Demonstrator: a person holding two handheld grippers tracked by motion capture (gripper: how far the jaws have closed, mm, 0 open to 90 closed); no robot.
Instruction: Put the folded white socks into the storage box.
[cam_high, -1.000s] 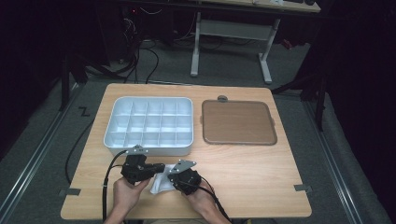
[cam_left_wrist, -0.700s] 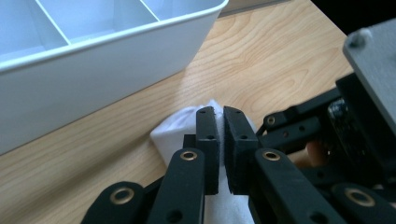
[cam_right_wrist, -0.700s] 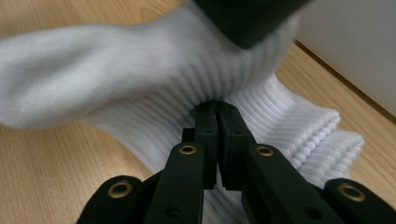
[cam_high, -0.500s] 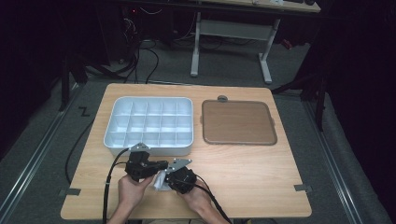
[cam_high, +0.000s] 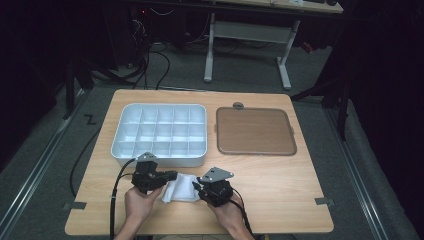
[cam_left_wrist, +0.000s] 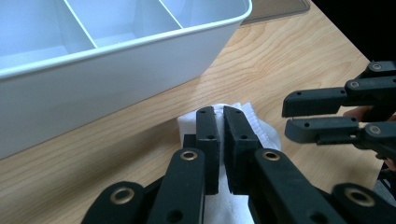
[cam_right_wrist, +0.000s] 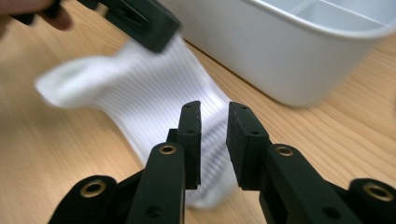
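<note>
Right now, a ribbed white sock (cam_high: 181, 188) lies rumpled on the wood-grain counter (cam_high: 280, 180), just before the glossy white compartment tray (cam_high: 161, 134). Left gripper (cam_high: 169, 176) fingers clamped on its fabric; right gripper (cam_high: 196, 188) fingers, just opening, apart above the sock, gripping nothing.

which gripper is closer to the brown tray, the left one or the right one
Right. The right gripper sits at the table's near edge, diagonally below the brown tray. The left gripper is farther over, in front of the white compartment box.
</note>
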